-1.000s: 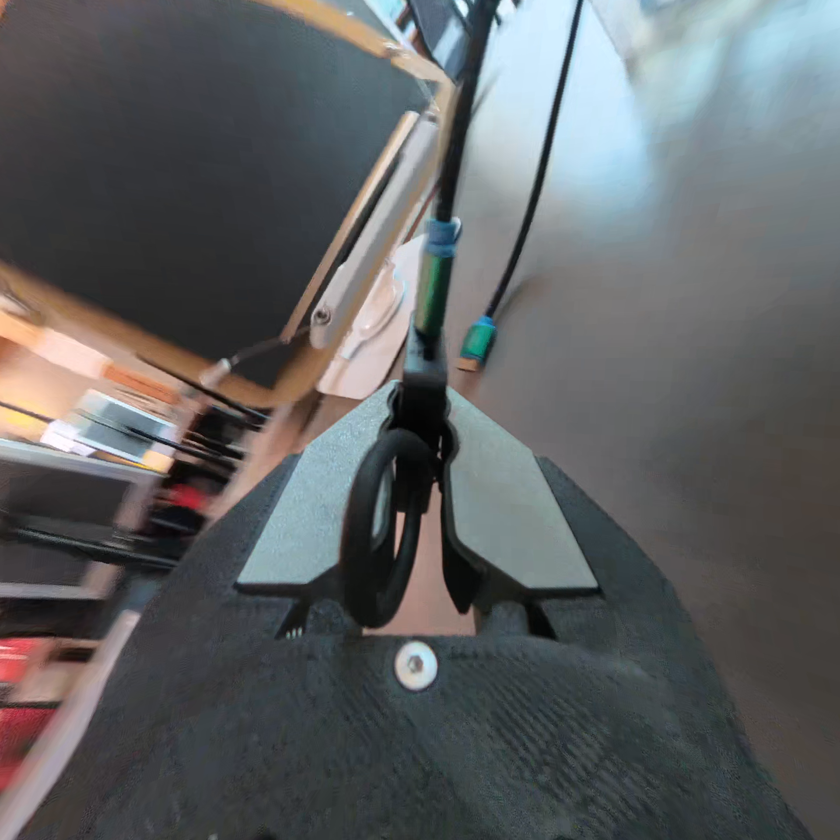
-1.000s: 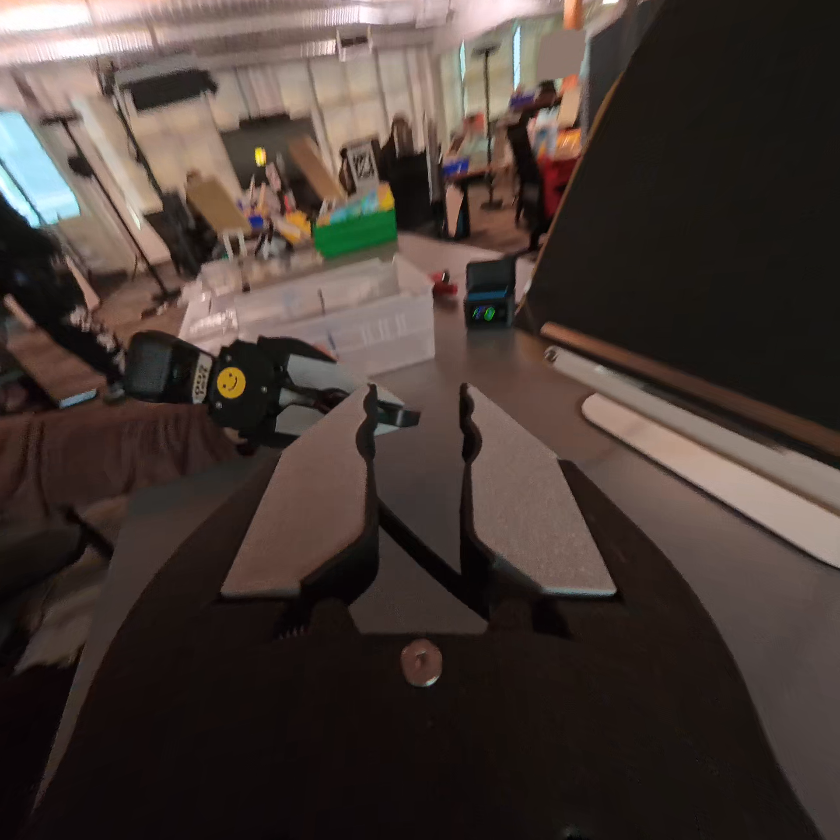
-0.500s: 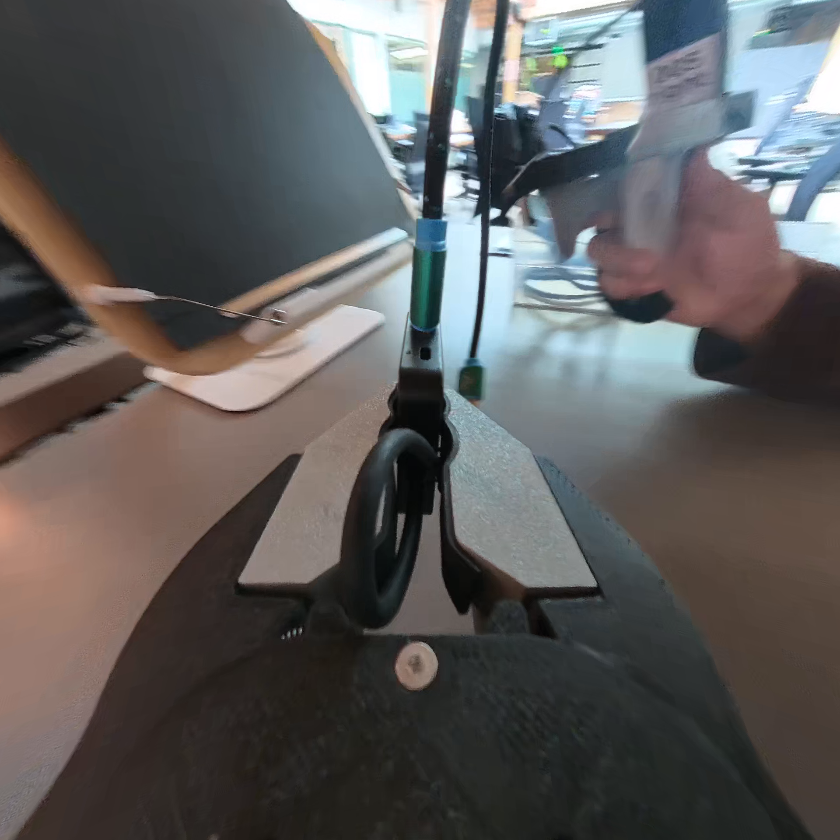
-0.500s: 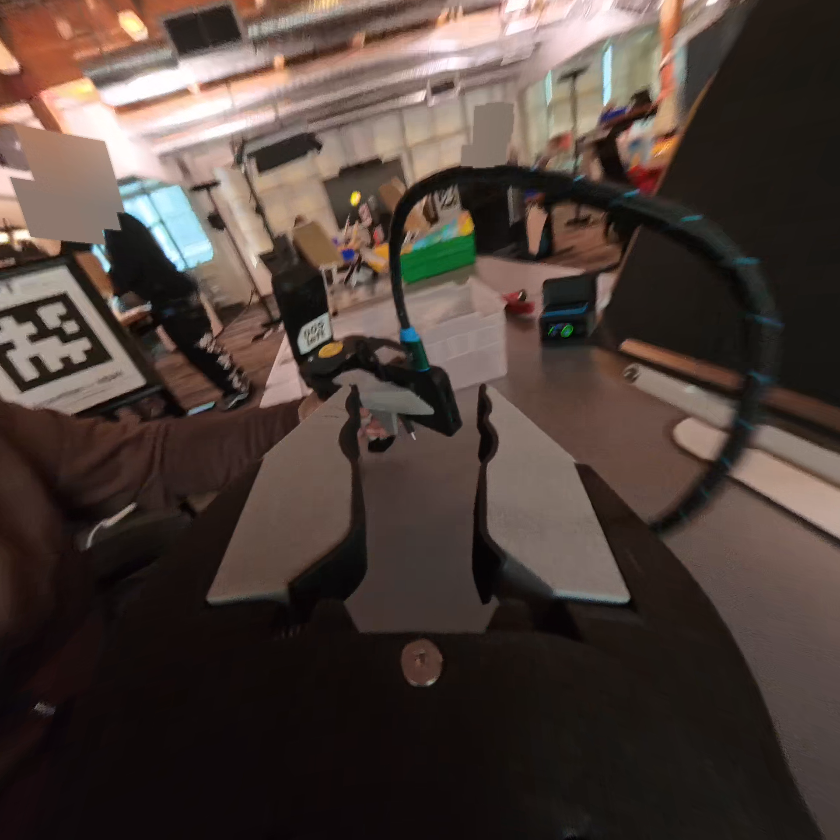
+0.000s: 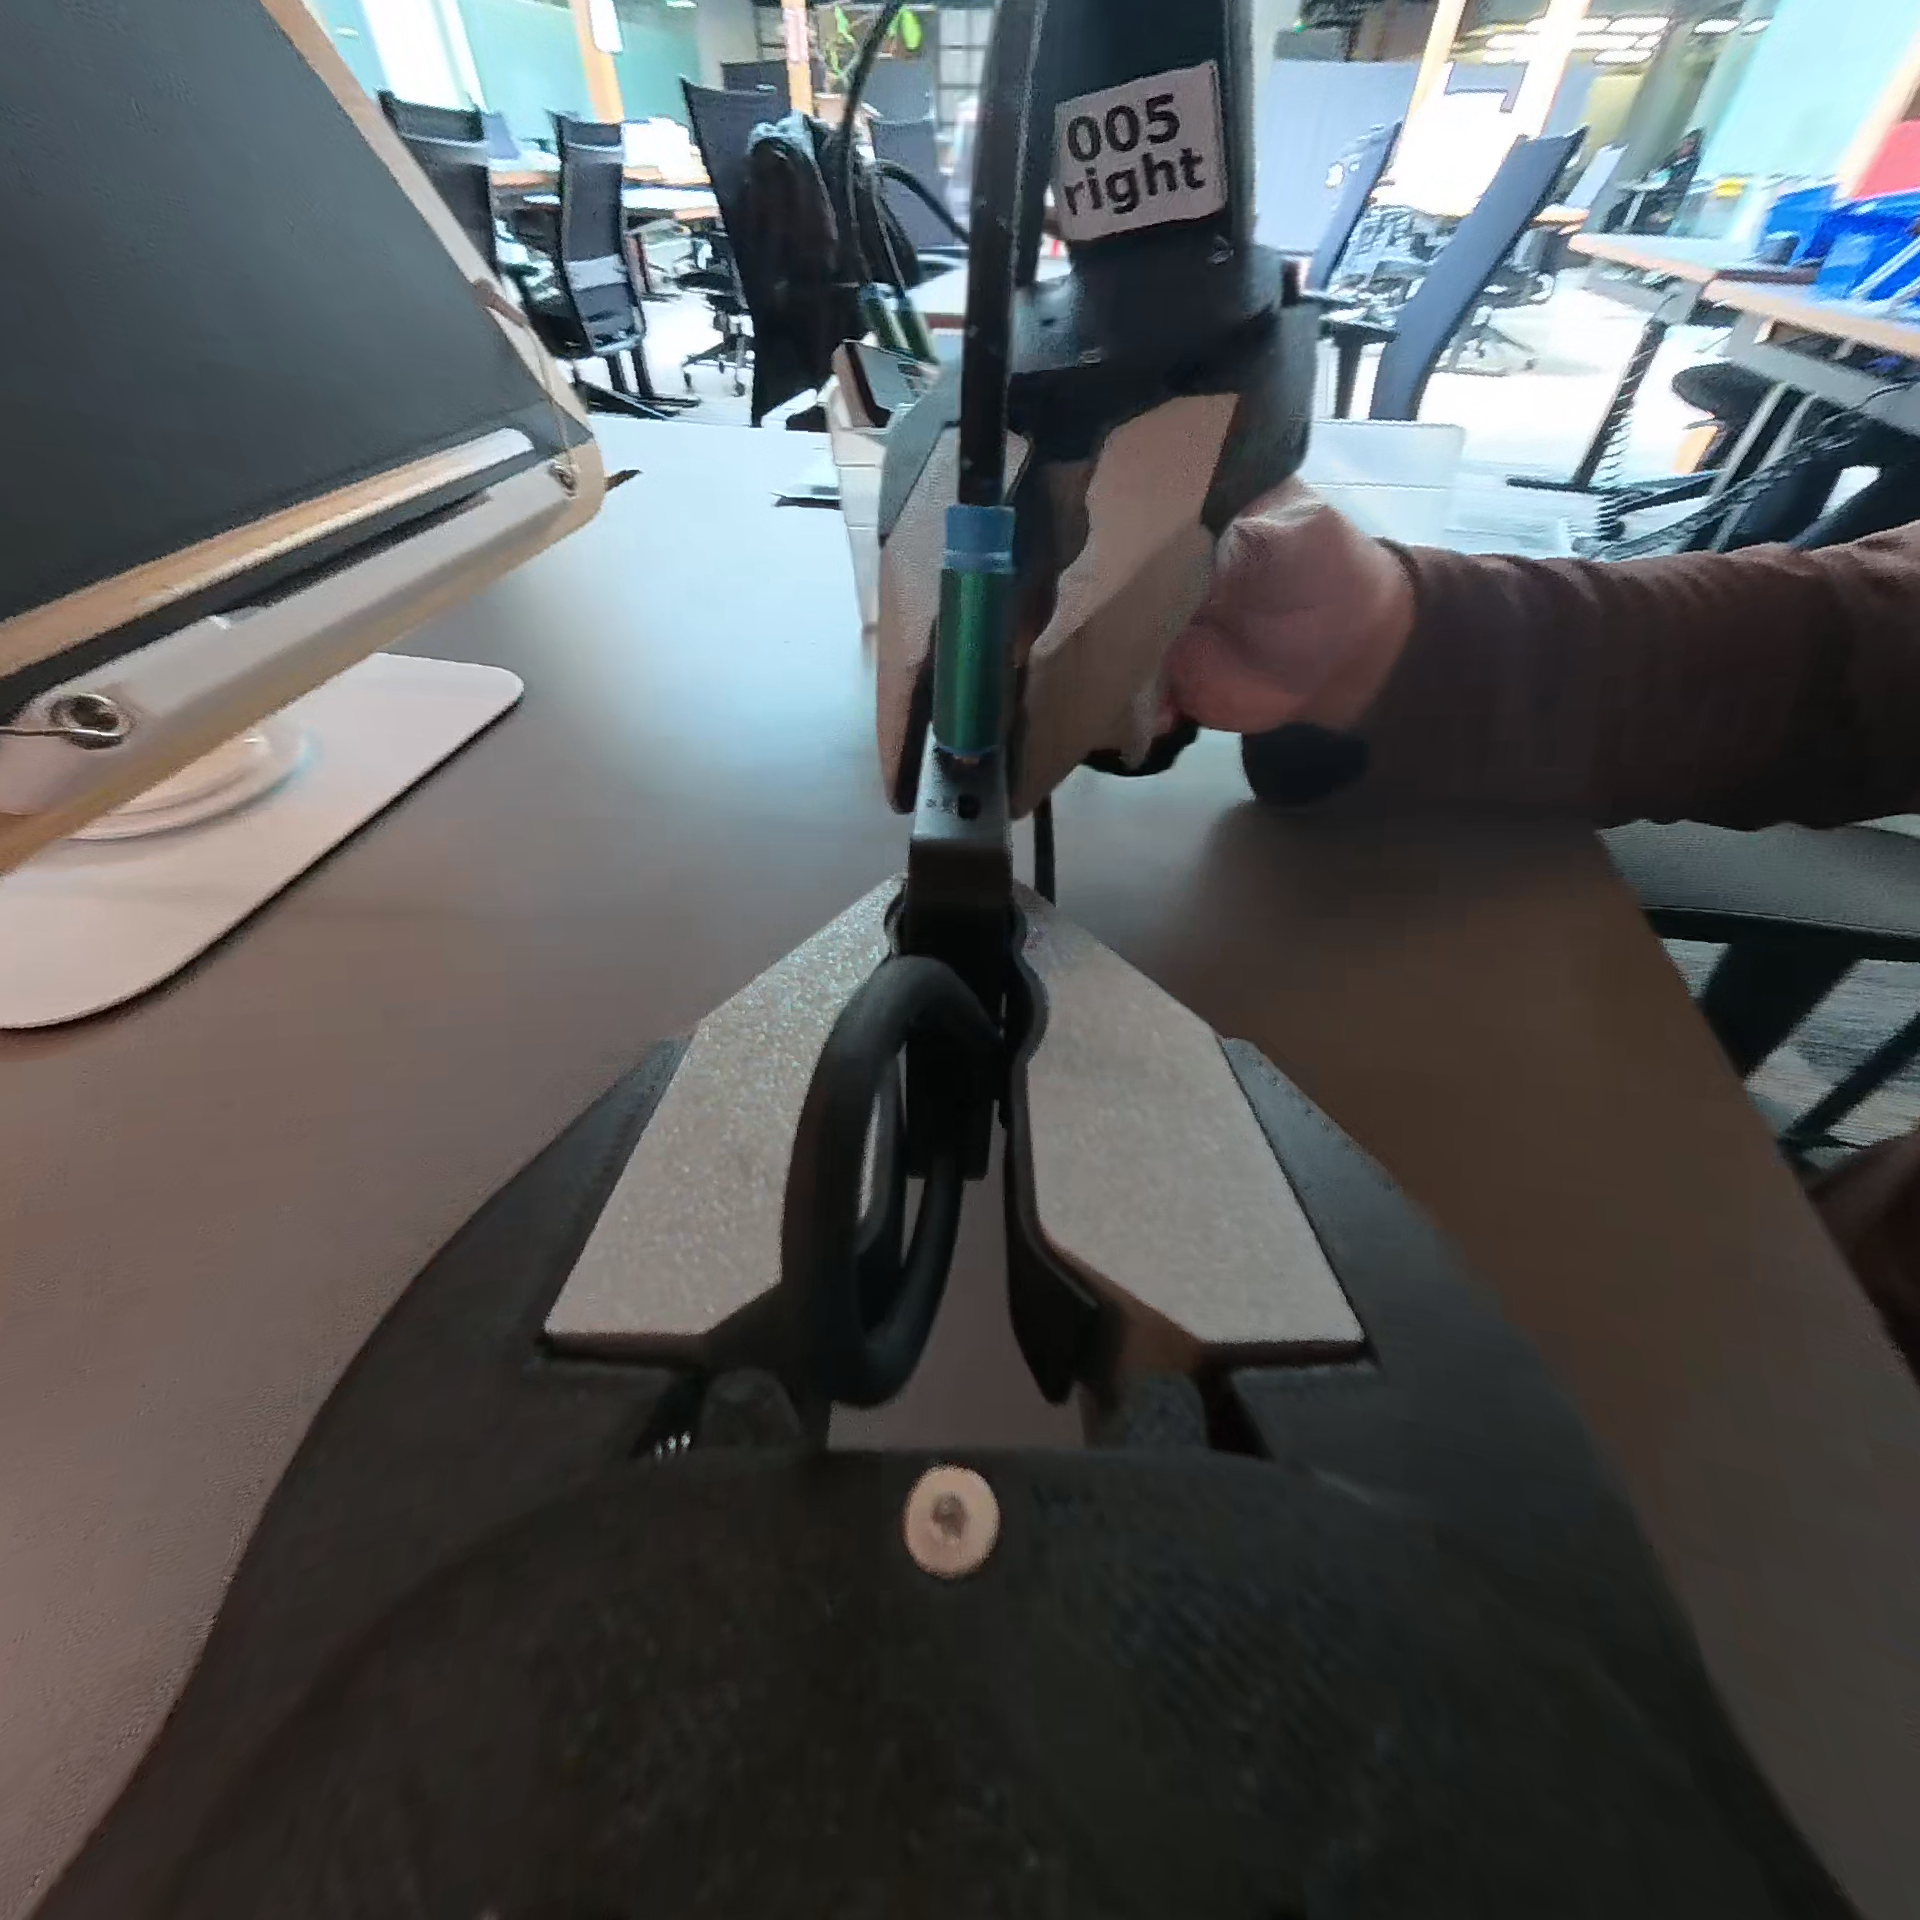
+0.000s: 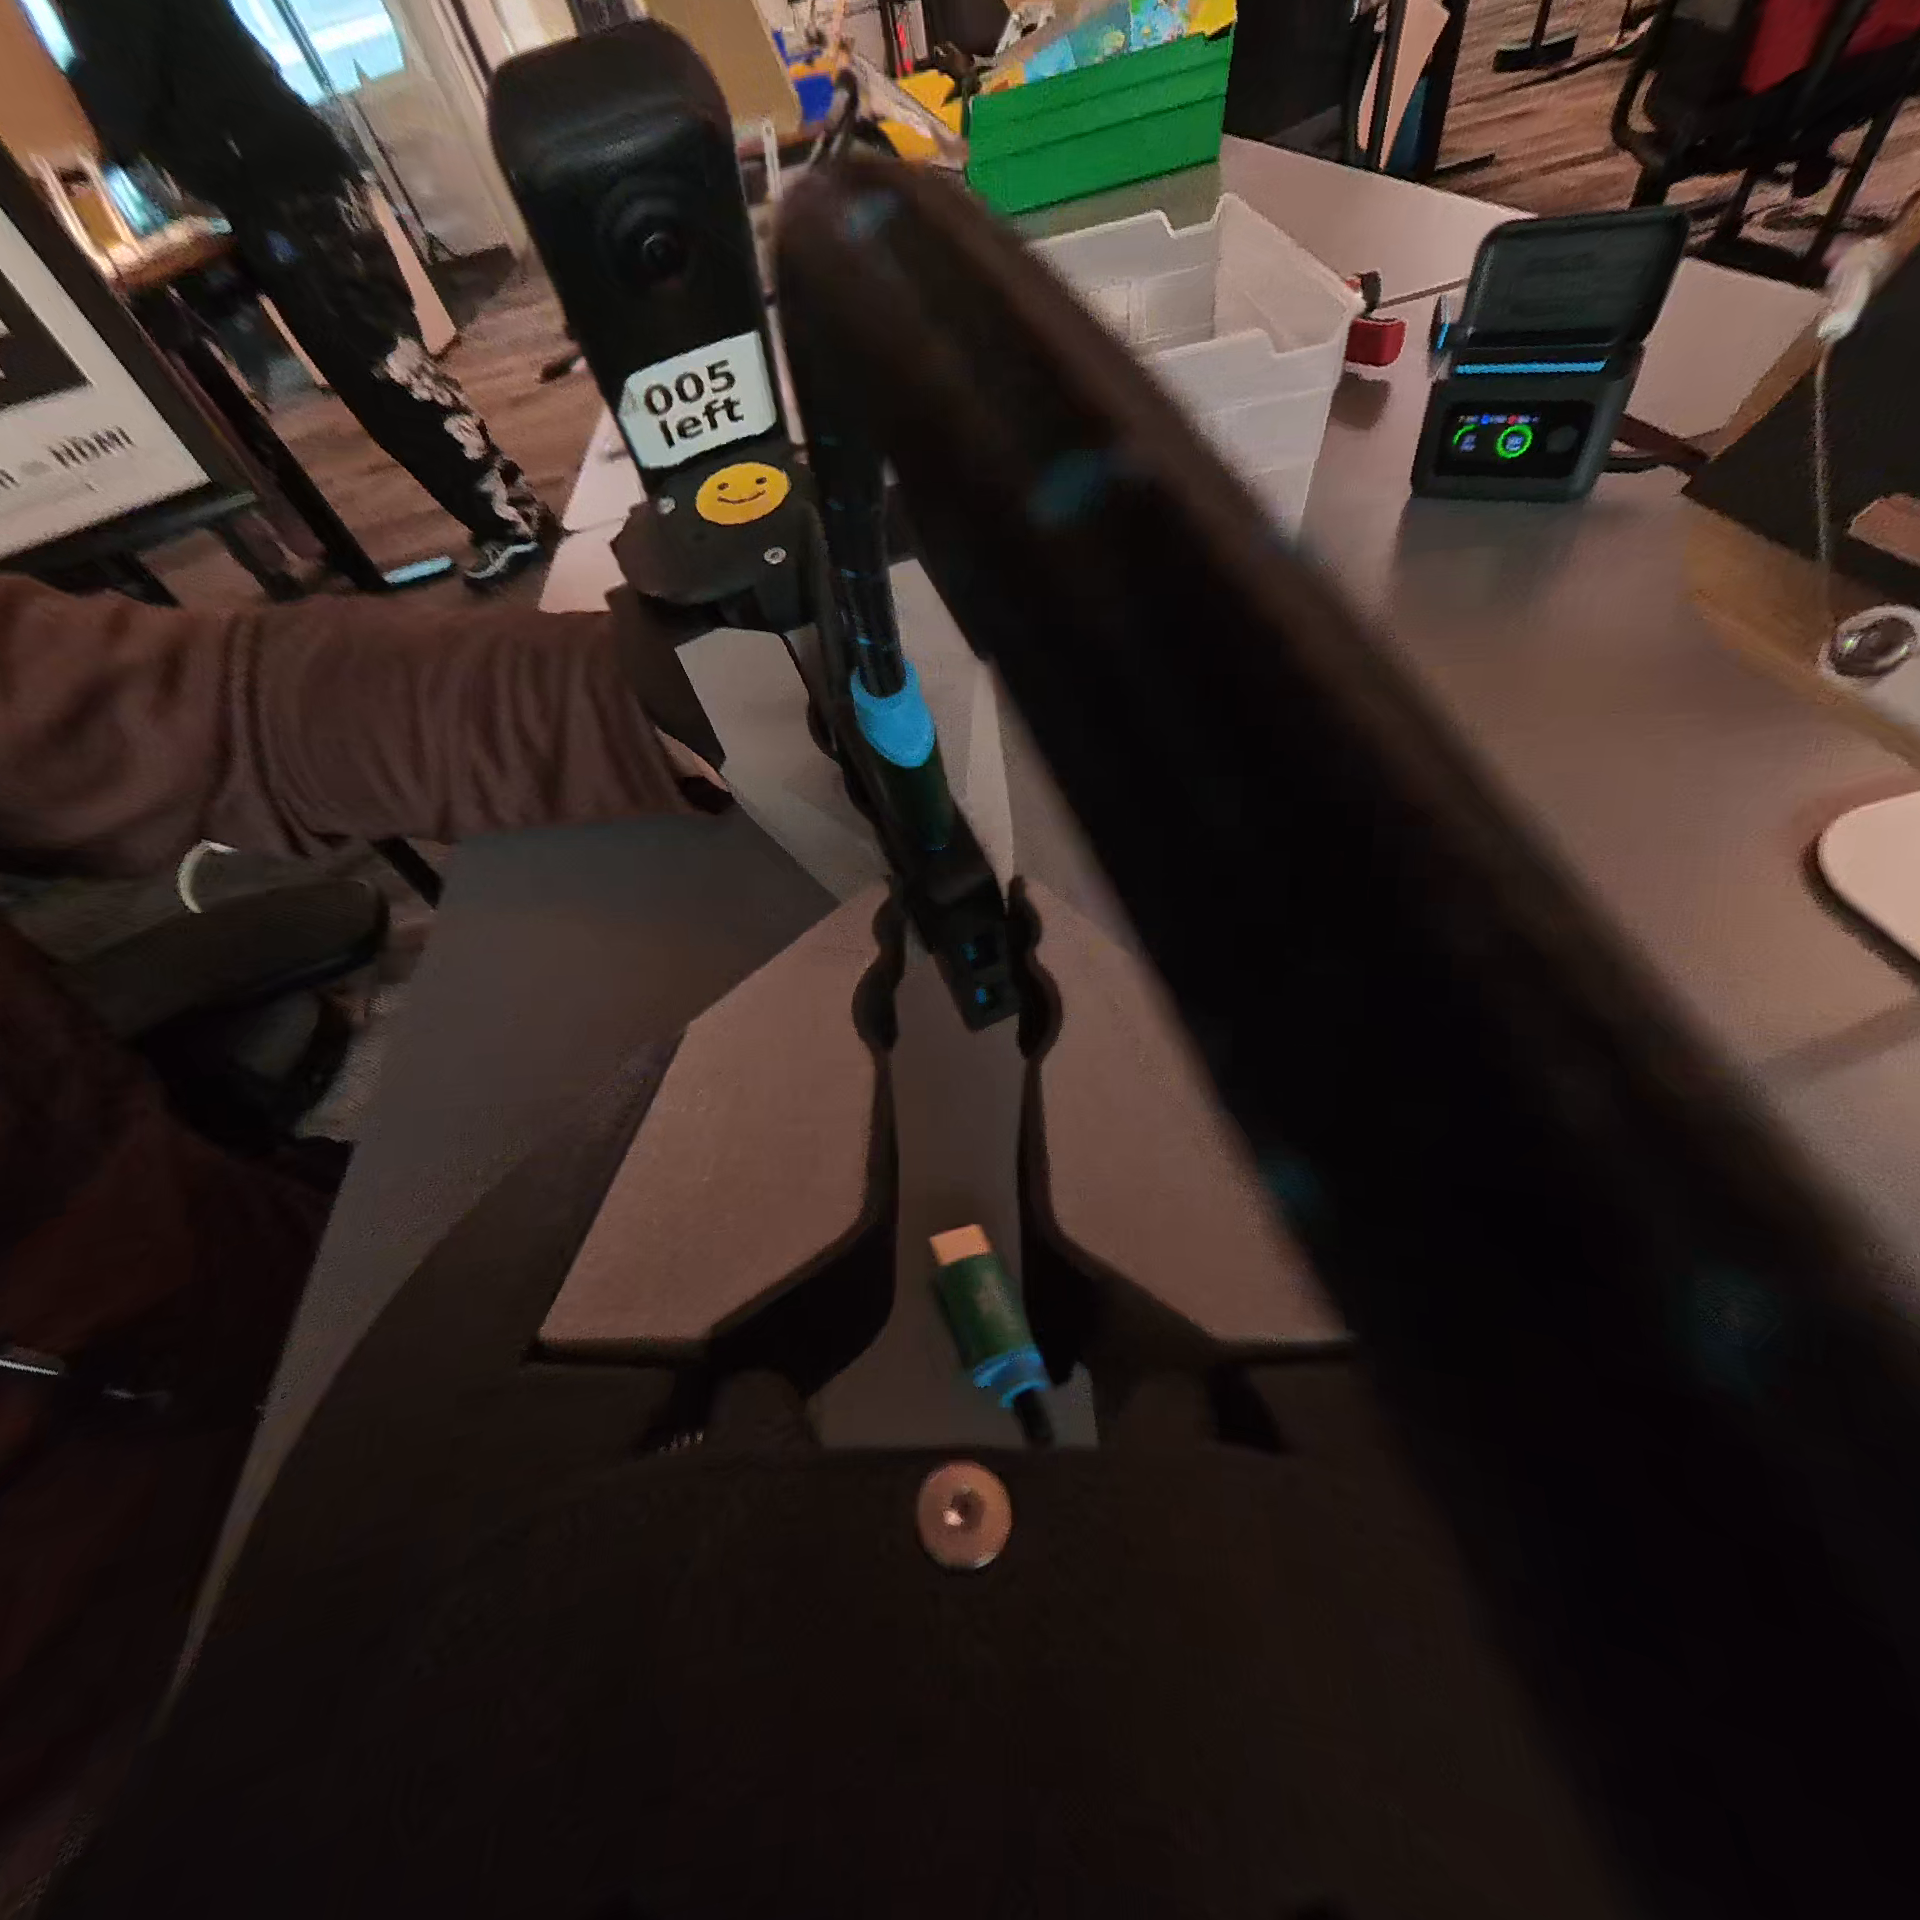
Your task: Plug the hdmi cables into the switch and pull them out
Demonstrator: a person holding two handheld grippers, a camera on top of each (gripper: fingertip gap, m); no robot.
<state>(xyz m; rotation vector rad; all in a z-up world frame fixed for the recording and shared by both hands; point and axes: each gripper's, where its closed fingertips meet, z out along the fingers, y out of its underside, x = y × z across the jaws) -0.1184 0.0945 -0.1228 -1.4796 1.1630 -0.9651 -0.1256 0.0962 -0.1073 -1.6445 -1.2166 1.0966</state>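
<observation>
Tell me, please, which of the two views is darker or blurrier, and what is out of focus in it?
The right wrist view is dimmer, and a thick black cable sweeps across it close to the lens as a blurred band; the green plug on the table below stays fairly sharp. The left wrist view is bright, with the switch crisp and wide-angle bending at the edges.

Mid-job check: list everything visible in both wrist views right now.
switch: one, black, clamped in left gripper
plugged hdmi plug: one, green, blue collar, seated in switch
loose hdmi plug: one, green, lying on table
table: one, dark brown
monitor: one, black, white stand, left
white bin: one, far side of table
green crate: one, behind bin
small device: one, black, lit screen, far right
left gripper: shut on switch
right gripper: open, straddling plugged plug
right hand: brown sleeve
</observation>
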